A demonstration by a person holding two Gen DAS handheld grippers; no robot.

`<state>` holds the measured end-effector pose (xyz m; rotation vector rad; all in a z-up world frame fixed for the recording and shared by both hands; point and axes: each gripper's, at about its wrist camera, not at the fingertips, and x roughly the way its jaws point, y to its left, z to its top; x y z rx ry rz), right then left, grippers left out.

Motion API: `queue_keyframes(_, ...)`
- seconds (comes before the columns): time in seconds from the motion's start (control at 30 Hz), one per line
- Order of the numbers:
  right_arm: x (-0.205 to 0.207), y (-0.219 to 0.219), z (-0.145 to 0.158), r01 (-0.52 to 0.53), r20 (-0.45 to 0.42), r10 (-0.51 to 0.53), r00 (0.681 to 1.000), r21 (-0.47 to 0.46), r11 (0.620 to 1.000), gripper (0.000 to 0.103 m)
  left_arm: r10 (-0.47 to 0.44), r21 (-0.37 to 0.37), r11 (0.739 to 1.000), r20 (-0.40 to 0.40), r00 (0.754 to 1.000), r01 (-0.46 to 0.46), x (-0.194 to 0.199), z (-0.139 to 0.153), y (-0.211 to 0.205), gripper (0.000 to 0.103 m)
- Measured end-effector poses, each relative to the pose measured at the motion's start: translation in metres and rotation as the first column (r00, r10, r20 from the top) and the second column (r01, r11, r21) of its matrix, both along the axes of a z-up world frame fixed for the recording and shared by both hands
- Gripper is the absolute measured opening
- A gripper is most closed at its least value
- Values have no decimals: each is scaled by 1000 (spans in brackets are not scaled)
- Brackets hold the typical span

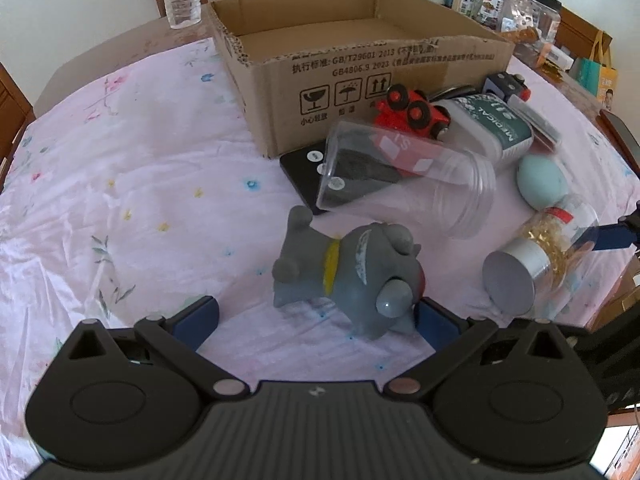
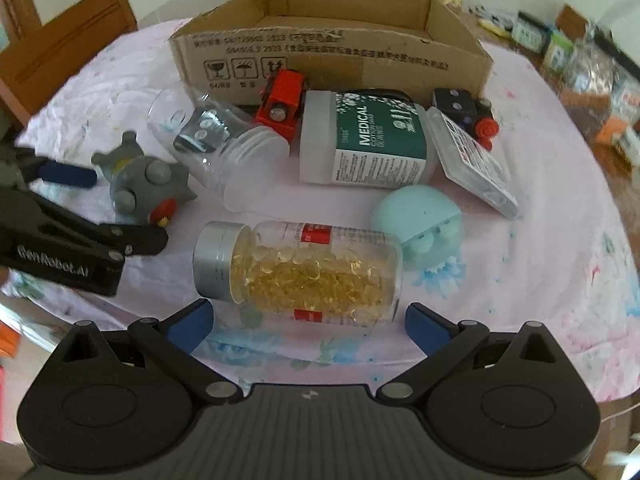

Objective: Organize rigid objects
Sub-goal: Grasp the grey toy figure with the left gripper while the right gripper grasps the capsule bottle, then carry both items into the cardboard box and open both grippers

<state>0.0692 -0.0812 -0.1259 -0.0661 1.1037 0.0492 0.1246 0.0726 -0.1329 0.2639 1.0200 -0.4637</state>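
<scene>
So you've got both grippers spread wide and each one lined up on its own target, which makes sense with this much clutter on the worktop (image 2: 540, 216). Your left gripper (image 1: 316, 320) is low over the pink floral cloth with the grey rubber cat toy (image 1: 348, 272) lying on its side between the blue pads; the right-hand pad looks like it's touching or just beside the toy's head, the other pad is well off to the side. Nothing is gripped yet.

Your right gripper (image 2: 308, 322) is parked just short of the capsule bottle (image 2: 296, 272), which lies sideways across the gap, silver cap pointing to your left. Jaws open, nothing held there either. Going across the body of the bottle seems like the plan, and I'd guess it'll want to roll, being round and smooth.

The cardboard box (image 1: 360, 60) at the back looks empty from here, so I'm assuming that's where everything goes. The rest is piled right against its front wall: the empty clear jar (image 1: 404, 176) resting partly on a black flat case (image 1: 302, 178), the red toy train (image 1: 412, 114), the medical cotton swab tub (image 2: 364, 140), the teal dome thing (image 2: 416, 216) and the dark toy engine (image 2: 466, 114). Taking the two nearest loose ones first keeps you out of that pile.
</scene>
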Motion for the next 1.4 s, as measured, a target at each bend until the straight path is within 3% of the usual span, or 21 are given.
queue_keyframes(0.3, -12, -2, 3, 7, 81, -8, 997, 11, 1000, 103, 12, -15, 1000, 26, 1000, -12, -3, -1, 0, 103)
queue_keyframes(0.6, -13, 0, 6, 26, 78, -27, 997, 16, 1000, 103, -1, -15, 1000, 56, 998, 2, -8, 8, -13, 100)
queue_keyframes(0.77, -16, 0, 6, 31, 93, -32, 995, 15, 999, 103, -25, 7, 1000, 84, 996, 24, -7, 8, -21, 75)
queue_keyframes(0.87, -17, 0, 6, 32, 98, -33, 995, 15, 999, 103, -22, -16, 1000, 65, 998, 23, -3, 9, -19, 74)
queue_keyframes(1.4, -5, 13, 5, 113, 85, -113, 990, 7, 994, 103, -12, 17, 1000, 16, 1000, 12, -9, 15, 16, 73)
